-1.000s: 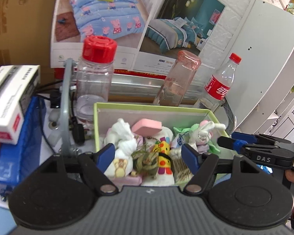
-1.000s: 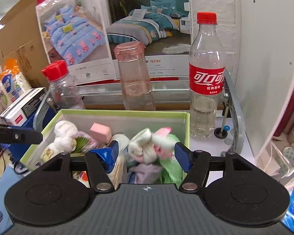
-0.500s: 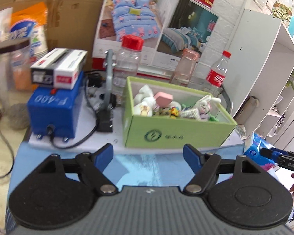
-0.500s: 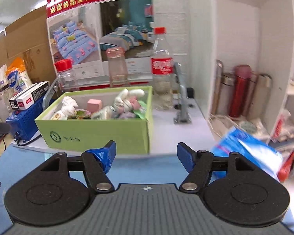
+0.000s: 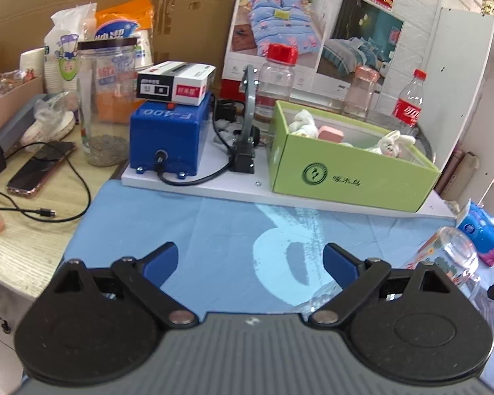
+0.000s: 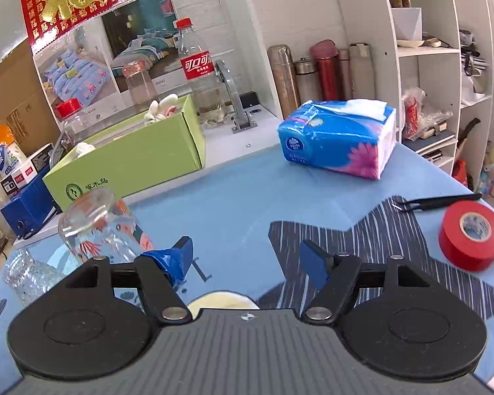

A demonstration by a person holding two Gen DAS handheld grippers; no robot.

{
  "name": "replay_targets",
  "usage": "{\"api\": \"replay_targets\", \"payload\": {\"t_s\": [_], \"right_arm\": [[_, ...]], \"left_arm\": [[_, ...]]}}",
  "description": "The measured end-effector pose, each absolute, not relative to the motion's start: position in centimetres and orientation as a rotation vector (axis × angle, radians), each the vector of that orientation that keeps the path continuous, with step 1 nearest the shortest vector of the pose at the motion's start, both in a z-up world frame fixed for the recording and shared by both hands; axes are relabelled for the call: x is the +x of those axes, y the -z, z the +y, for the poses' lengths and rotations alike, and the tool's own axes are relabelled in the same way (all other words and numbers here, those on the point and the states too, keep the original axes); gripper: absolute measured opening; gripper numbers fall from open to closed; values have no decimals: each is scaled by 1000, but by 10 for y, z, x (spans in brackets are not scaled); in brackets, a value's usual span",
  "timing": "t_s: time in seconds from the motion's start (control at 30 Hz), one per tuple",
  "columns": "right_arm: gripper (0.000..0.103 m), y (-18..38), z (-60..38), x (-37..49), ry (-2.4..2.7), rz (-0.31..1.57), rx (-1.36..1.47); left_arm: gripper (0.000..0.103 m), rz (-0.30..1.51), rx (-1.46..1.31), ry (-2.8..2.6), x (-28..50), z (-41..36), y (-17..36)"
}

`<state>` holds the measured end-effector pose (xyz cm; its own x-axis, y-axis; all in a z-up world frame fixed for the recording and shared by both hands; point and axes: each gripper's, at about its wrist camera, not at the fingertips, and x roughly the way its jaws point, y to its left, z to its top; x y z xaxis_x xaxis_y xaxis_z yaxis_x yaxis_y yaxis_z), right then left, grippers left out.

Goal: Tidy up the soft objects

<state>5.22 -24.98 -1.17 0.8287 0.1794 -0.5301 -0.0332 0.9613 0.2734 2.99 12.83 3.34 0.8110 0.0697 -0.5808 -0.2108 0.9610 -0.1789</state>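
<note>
Left wrist: green box [image 5: 352, 171] well beyond gaping left tongs [image 5: 250, 260]

Green box [image 5: 352, 171], pink sponge [image 5: 330, 131], white bunny [image 5: 392, 143]; blue floral tissue pack [image 6: 339, 146], red tape [image 6: 471, 240].

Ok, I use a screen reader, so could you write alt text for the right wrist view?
The open right gripper hovers empty over a blue cloth. Ahead left sits a green box of soft toys behind a clear glass; a tissue pack lies ahead right, and red tape at far right.
</note>
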Motion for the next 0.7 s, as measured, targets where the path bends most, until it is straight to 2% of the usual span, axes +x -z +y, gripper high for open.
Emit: {"api": "replay_targets", "payload": {"t_s": [0.7], "right_arm": [[58, 13, -229, 57, -137, 596, 223]], "left_arm": [[93, 667, -189, -212, 47, 125, -15]]}}
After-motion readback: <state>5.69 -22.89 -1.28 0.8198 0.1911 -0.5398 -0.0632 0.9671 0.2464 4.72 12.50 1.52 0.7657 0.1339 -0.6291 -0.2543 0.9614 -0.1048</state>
